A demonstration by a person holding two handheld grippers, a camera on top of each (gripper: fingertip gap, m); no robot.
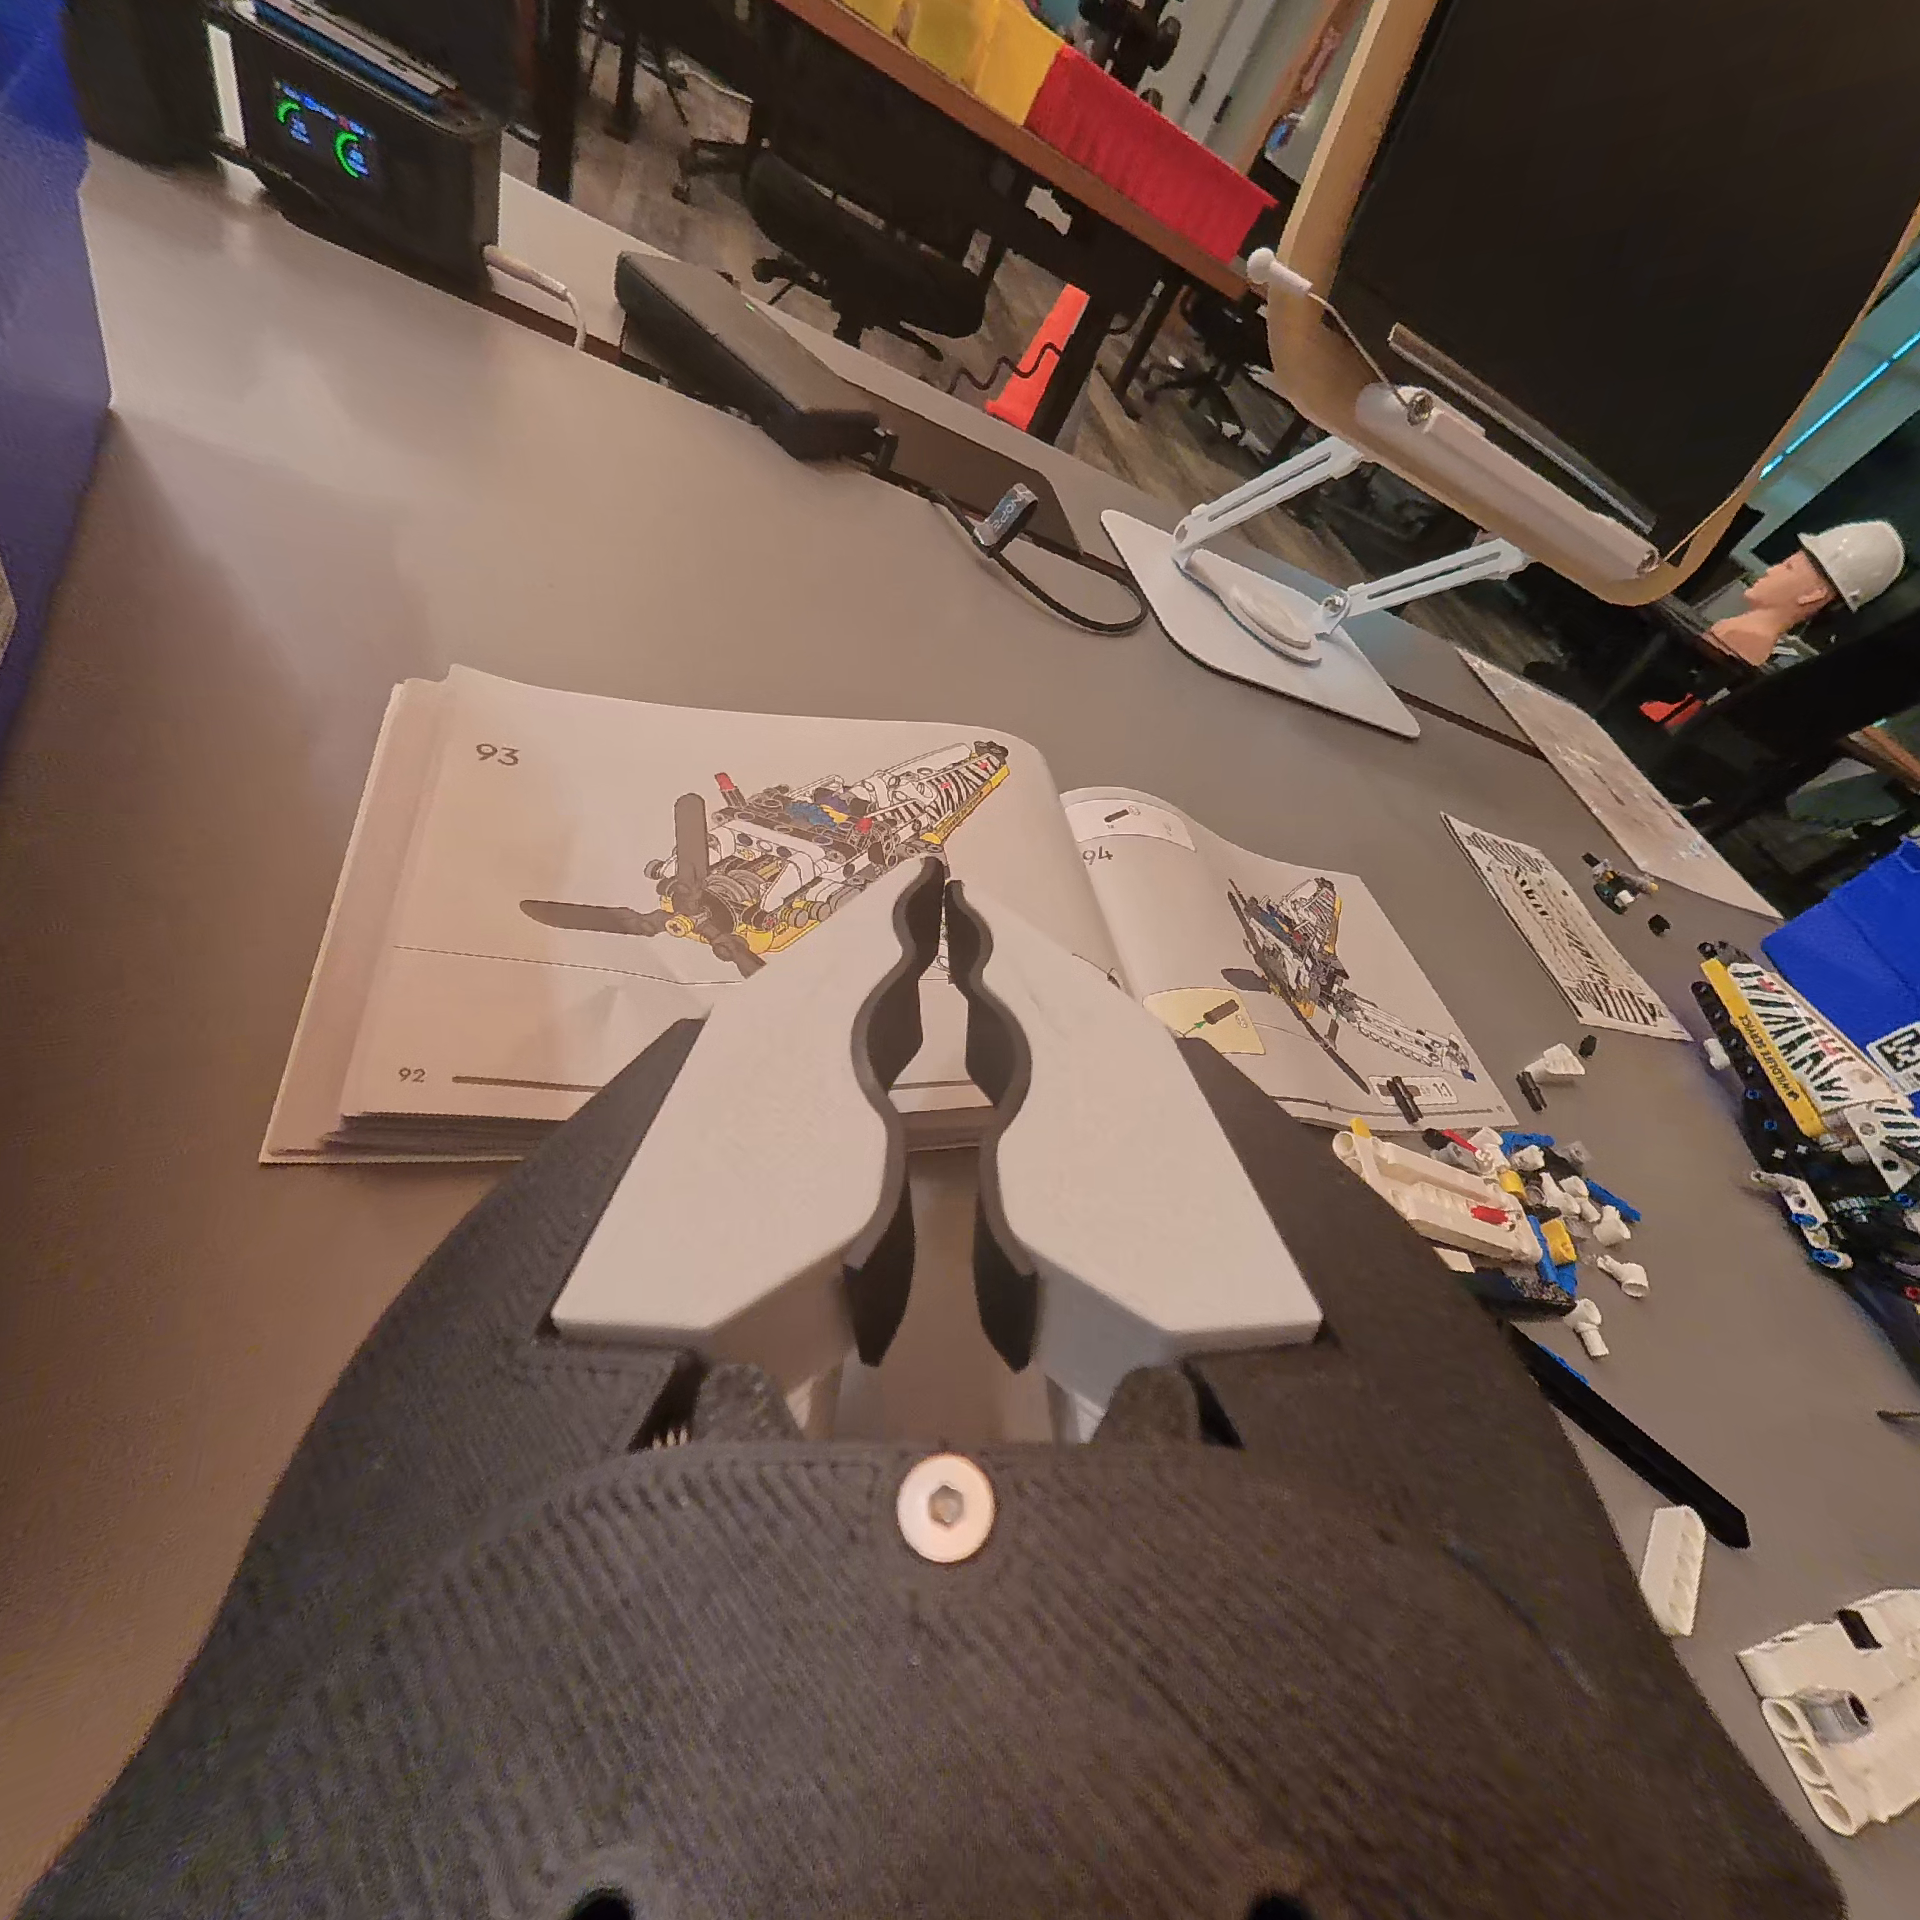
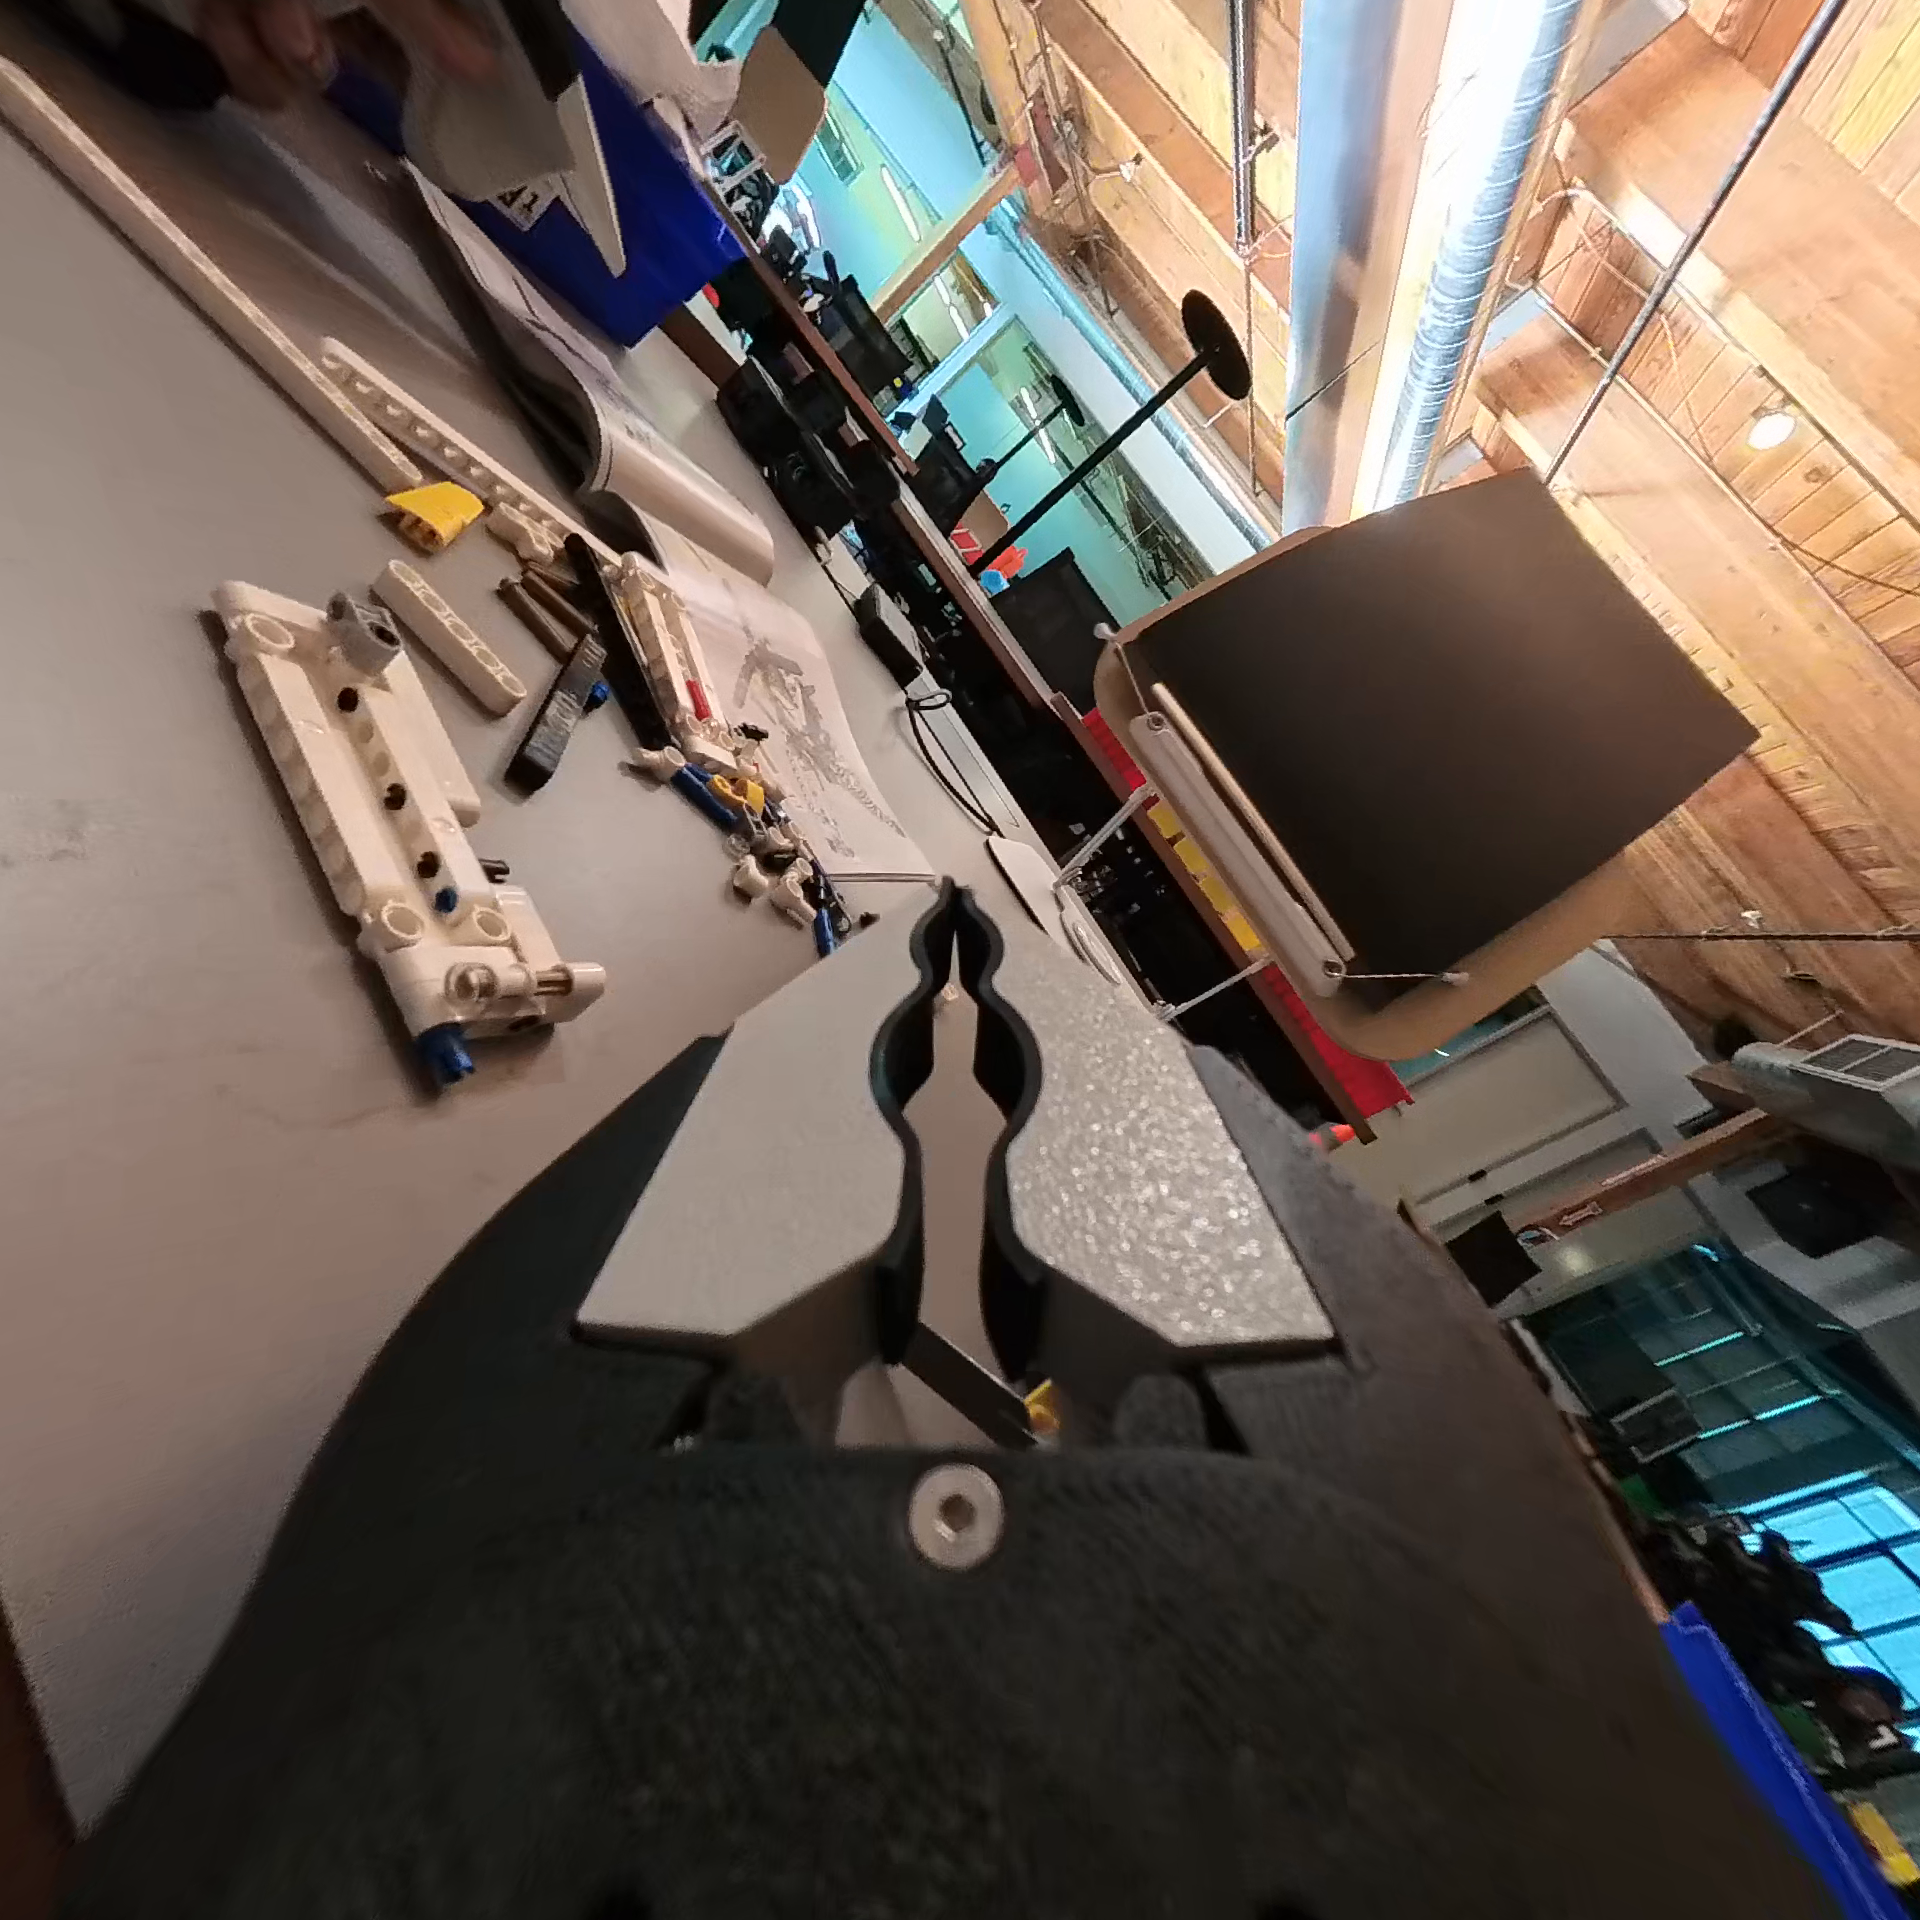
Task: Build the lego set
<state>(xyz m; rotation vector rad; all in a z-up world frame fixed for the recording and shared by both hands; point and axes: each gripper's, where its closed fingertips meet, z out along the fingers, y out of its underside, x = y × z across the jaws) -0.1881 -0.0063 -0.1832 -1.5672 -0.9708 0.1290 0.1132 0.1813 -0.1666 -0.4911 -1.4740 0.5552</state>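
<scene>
My left gripper (image 1: 941,885) is shut and empty, held just above the open instruction booklet (image 1: 582,894) on the grey table (image 1: 416,540). Loose small Lego pieces (image 1: 1486,1216) lie to its right. A partly built striped model (image 1: 1818,1122) sits at the far right. My right gripper (image 2: 954,896) is shut and tilted, above the table (image 2: 156,1091). A dark strip and a yellow bit show through the gap at its finger bases. A white Lego assembly (image 2: 384,810) lies to its left, beside a short white beam (image 2: 447,649), a black beam (image 2: 556,717) and small pieces (image 2: 758,821).
A sticker sheet (image 1: 1558,925), a white beam (image 1: 1673,1569) and a white assembly (image 1: 1839,1714) lie at the right. A stand with a dark panel (image 1: 1278,613) is at the back. A blue bin (image 2: 623,239), a long white beam (image 2: 447,436) and a yellow piece (image 2: 434,511) lie farther off. The tips of one gripper are about 35 cm away from the tips of the other. The yellow piece (image 2: 434,511) is about equally far from each gripper, around 20 cm.
</scene>
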